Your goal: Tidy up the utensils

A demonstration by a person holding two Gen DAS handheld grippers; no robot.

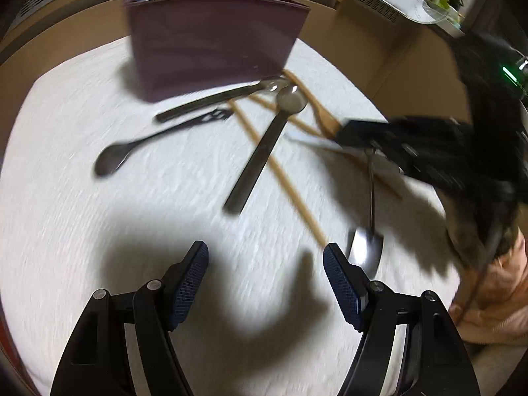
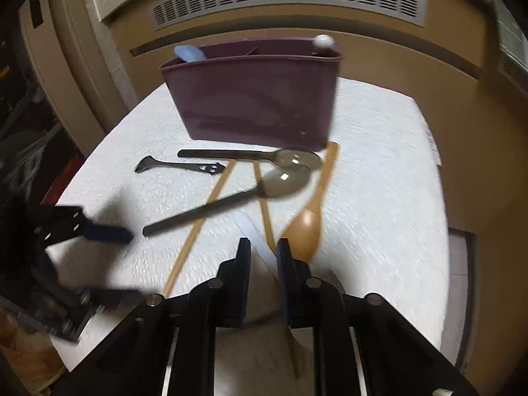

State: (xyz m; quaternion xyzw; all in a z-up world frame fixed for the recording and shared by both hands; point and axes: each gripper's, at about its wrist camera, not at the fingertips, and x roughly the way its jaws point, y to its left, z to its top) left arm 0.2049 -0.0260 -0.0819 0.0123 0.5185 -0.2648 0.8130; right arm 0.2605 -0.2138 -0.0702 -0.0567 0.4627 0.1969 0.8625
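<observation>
Utensils lie scattered on the white tabletop before the purple caddy: metal spoons, wooden spoon, chopsticks. Our left tool stands apart, empty; our right tool is nearly together on a pale blue handle.

We see bare white tabletop near us on the left, with room to pass. Ahead, spoons and chopsticks lie crossed in a heap. Behind them the purple box stands like a wall.
</observation>
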